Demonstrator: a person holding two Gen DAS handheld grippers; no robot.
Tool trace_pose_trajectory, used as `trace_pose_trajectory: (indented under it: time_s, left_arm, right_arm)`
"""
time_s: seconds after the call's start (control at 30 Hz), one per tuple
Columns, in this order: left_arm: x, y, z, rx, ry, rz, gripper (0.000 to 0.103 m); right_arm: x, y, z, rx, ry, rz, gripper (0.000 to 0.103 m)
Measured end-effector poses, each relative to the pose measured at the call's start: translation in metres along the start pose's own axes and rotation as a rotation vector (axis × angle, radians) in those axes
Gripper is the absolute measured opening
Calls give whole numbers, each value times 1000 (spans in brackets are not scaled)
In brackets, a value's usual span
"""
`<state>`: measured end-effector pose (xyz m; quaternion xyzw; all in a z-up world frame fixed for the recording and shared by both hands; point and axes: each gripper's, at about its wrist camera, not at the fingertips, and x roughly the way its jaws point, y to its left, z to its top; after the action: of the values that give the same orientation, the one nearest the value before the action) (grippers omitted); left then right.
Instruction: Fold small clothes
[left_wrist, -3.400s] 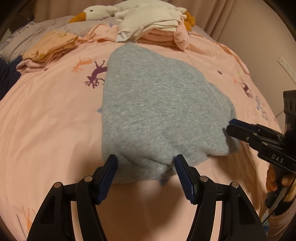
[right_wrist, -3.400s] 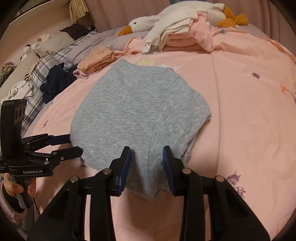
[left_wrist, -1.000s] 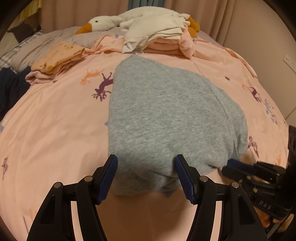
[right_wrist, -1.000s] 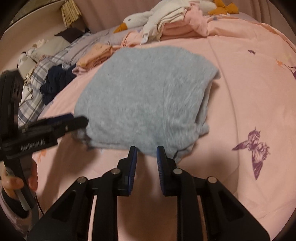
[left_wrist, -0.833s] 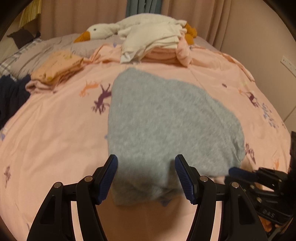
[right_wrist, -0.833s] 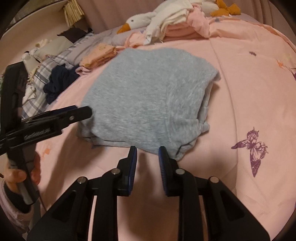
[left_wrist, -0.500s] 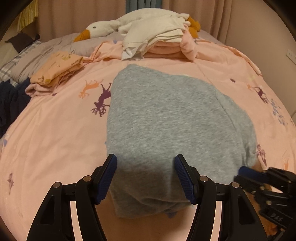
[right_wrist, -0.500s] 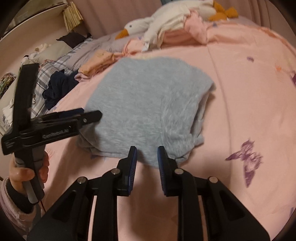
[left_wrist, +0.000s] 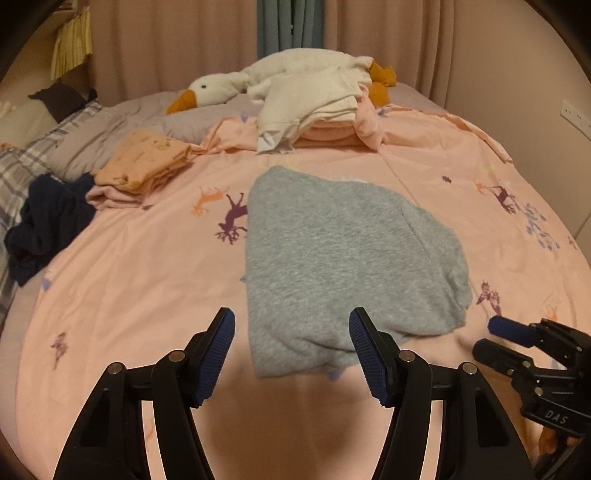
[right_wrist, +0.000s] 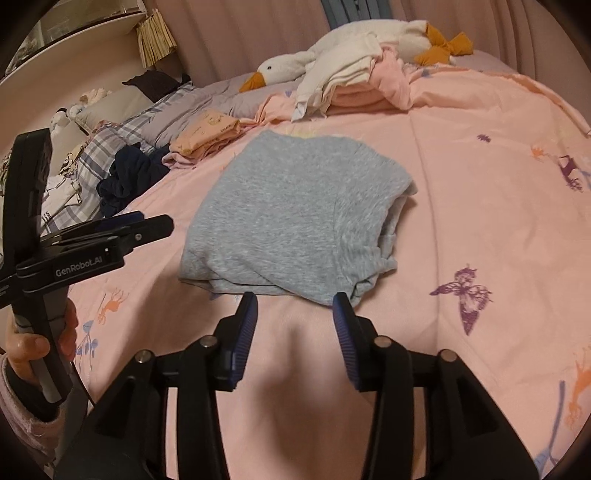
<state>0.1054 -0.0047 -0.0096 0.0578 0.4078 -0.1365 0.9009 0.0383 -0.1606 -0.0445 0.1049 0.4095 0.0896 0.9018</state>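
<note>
Folded grey garment (left_wrist: 343, 258) laid flat mid-bed on pink sheet (left_wrist: 129, 280). Left gripper (left_wrist: 291, 350) held apart, nothing gripped. Right gripper (right_wrist: 293, 332) jaws opening, nothing between, garment just beyond.

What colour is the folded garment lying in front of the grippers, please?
Heathered light grey garment; clearest in the right wrist view.

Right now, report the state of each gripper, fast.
Left gripper: open, holding nothing; the grey garment lies beyond its pads.
Right gripper: jaws opening, nothing between them, garment released.
</note>
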Motion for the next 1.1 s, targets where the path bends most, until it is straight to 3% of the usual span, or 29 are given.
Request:
trace_pose_trajectory:
  time_s: [0.13, 0.2, 0.5, 0.67, 0.83, 1.1]
  left_arm:
    - [-13, 1, -1, -18, -12, 2, 67]
    - [-20, 1, -2, -27, -17, 6, 82]
    - [-57, 2, -6, -52, -58, 32, 86]
    - [-73, 0, -11, -50, -56, 88, 92]
    - [-82, 3, -15, -86, -37, 70, 92]
    - [-88, -1, -20, -120, -10, 68, 92]
  right_arm:
    - [-21, 5, 0, -1, -42, -12, 61]
    - [-31, 8, 1, -3, -60, -26, 67]
    - [-73, 18, 10, -3, -150, -81, 103]
    - [-84, 26, 16, -2, -159, -88, 103]
    - [-92, 35, 20, -30, -175, -142, 103]
    - [-101, 43, 25, -42, -154, -156, 103]
